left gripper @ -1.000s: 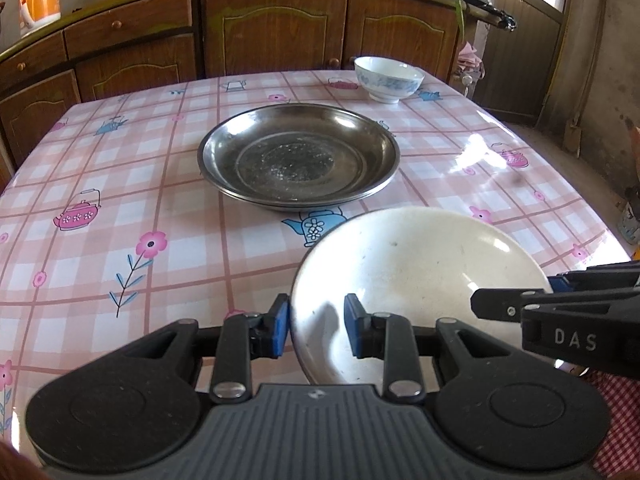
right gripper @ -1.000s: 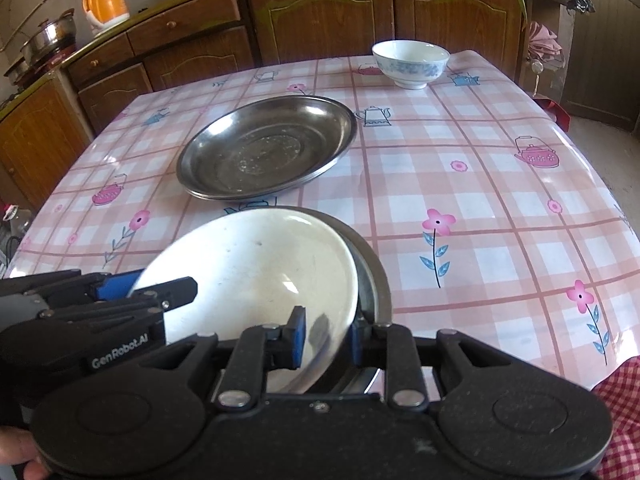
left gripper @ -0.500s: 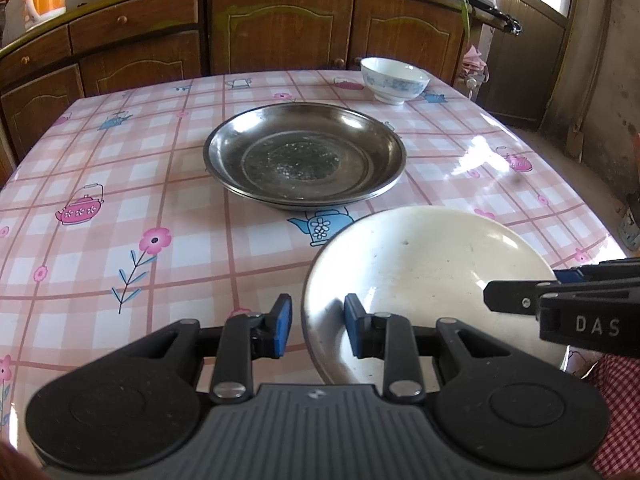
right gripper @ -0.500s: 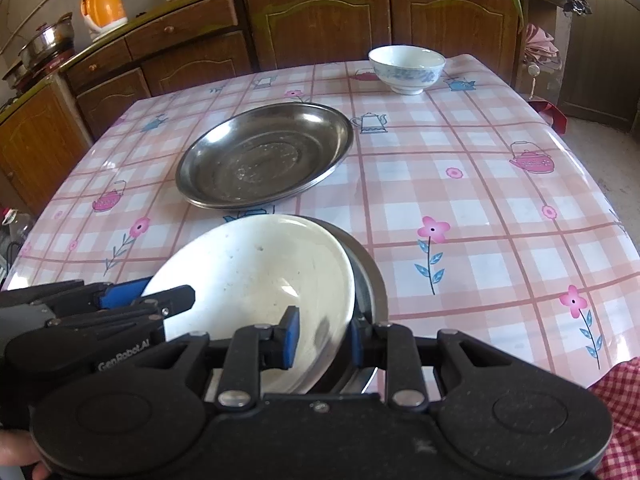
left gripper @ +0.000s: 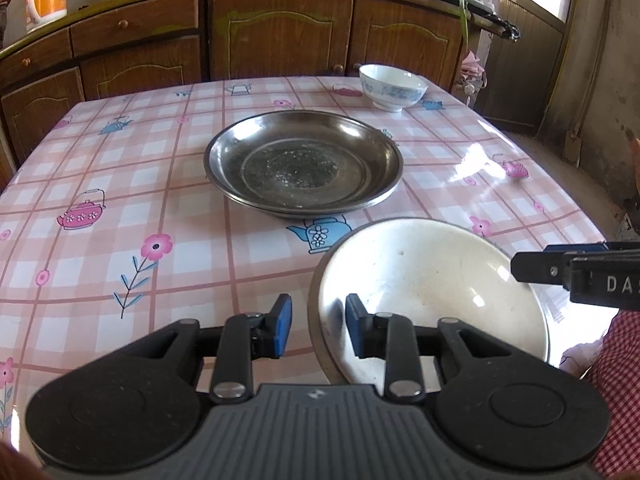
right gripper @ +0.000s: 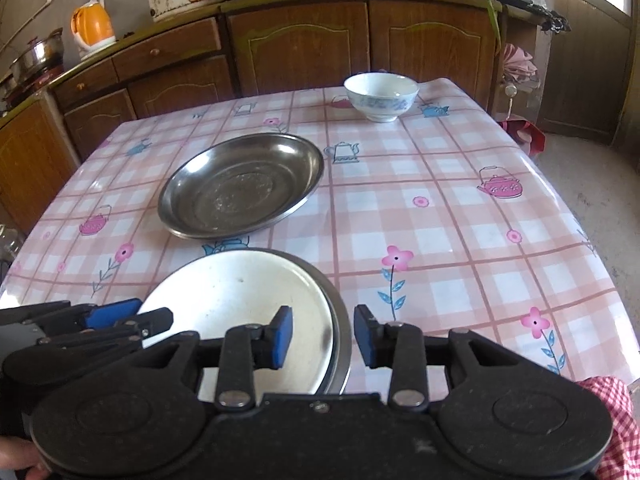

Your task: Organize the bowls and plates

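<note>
**Right gripper released over the stacked plates, left one at the rim**

Right gripper [right gripper: 322, 330] is released. Its jaws have just been opening, and its blue pads [right gripper: 282, 336] stand apart from the rim that lies between them. One pad hangs over the white plate [right gripper: 240, 300], and the other is outside, over the table [right gripper: 440, 208]. We see free space on both sides of the rim.

Directly in front of this gripper, the white plate lies flat inside a steel plate [right gripper: 339, 320], at the near edge of the table. Of the steel plate we see only a grey rim around the white one.

From the opposite side, the left gripper [left gripper: 318, 314] is at the same stack, with the rim between its jaws. Its inner pad is over the white surface, close to the rim. Between the outer pad and the rim we see a thin strip of the tablecloth. Its jaws are narrow, but we cannot tell if they are clenched on the rim or only around it.

Farther ahead of both grippers, a steel dish [left gripper: 304, 168] stands alone in the middle of the table, well apart from the stack. Beyond the dish and a little to the right, a bowl [left gripper: 392, 86] with a blue pattern stands upright near the far edge. Behind the table there are brown cupboards [left gripper: 280, 32].
</note>
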`<state>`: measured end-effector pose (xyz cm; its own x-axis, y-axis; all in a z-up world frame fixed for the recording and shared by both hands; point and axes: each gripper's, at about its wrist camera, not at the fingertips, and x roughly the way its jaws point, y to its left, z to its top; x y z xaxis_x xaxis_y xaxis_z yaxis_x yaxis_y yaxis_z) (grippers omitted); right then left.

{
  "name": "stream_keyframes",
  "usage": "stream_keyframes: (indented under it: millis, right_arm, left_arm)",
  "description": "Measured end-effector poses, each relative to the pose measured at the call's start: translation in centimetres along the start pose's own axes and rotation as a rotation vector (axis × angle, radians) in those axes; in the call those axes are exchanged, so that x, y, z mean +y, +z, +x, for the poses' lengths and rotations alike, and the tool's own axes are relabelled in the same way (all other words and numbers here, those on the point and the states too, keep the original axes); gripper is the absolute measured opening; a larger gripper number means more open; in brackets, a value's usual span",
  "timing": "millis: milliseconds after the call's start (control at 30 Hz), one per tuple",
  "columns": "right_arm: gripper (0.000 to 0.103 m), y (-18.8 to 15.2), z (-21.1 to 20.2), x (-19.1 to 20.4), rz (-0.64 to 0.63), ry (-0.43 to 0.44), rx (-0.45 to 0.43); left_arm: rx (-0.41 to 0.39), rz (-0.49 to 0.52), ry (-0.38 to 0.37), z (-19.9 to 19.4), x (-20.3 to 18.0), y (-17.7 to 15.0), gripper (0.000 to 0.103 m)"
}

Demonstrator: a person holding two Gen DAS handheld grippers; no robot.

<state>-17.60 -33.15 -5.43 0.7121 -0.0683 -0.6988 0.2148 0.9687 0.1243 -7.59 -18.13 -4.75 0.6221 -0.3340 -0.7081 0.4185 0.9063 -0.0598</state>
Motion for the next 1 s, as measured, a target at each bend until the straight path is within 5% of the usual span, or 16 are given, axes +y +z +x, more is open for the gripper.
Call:
stream_keyframes:
  millis: [267,600,1000]
  right_arm:
    - [0.043,0.9,-1.1,0.5,-0.014,0.017,-0.034]
    - [0.044,3.0,-2.9,0.6,-0.032,0.024,-0.087]
    - [0.046,5.3,-4.2,-0.3,-0.034,0.019,-0.136]
  left_arm:
    - [-0.034,-0.011,0.010,-1.7,0.2,1.5,0.031]
    - [-0.078,-0.016,0.017,-3.5,-0.2,3.8,0.046]
    - [-0.111,0.010,0.024,-4.3,-1.0,6.3,0.047]
